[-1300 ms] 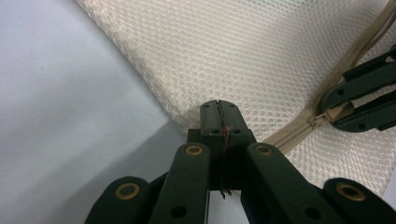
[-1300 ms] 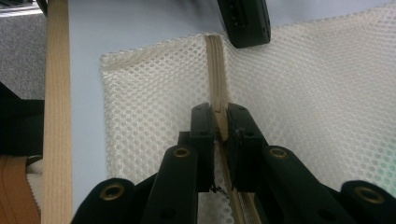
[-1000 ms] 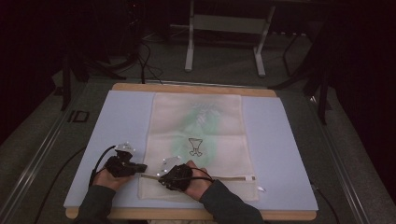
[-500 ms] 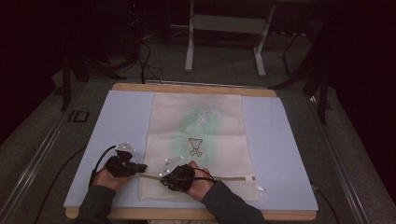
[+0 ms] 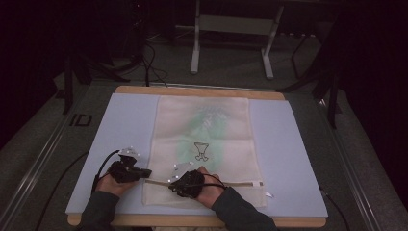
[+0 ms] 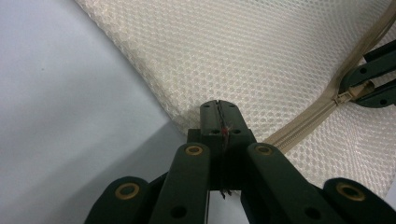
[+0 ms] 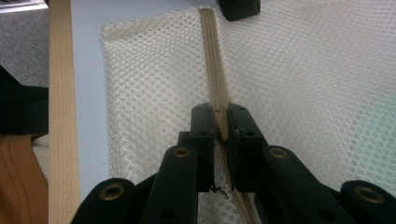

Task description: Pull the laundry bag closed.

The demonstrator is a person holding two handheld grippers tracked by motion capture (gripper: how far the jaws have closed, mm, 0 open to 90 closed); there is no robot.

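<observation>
The zipper [image 5: 202, 183] runs level along the near end of the mesh bag [image 5: 204, 139], its long axis going from the bag's left corner toward its right edge, parallel to the near rim of the surface [image 5: 288, 159]. The bag lies flat in the middle of the blue surface, long side pointing away from us, with a small dark print and a green patch showing through the mesh. We have the right gripper [image 5: 185, 182] on the zipper line itself: in the right gripper view its jaws are pinching the beige zipper slider [image 7: 221, 122] with the tape running straight ahead from the fingertips toward the bag's corner. The left gripper [image 5: 139, 173] sits just beside the bag's near left corner, and in the left gripper view its jaws are pressed together on the mesh edge [image 6: 219, 109] at that corner, with the zipper tape [image 6: 317, 114] slanting off to the right toward the other gripper's black tips. So the two grips lie on one line, close together, the left at the end of the track and the right a little way along it. We judge that any coming pull must follow that axis: the right hand, being the one on the slider, travels along the track, while the left anchors the corner so the mesh stays taut rather than bunching.
</observation>
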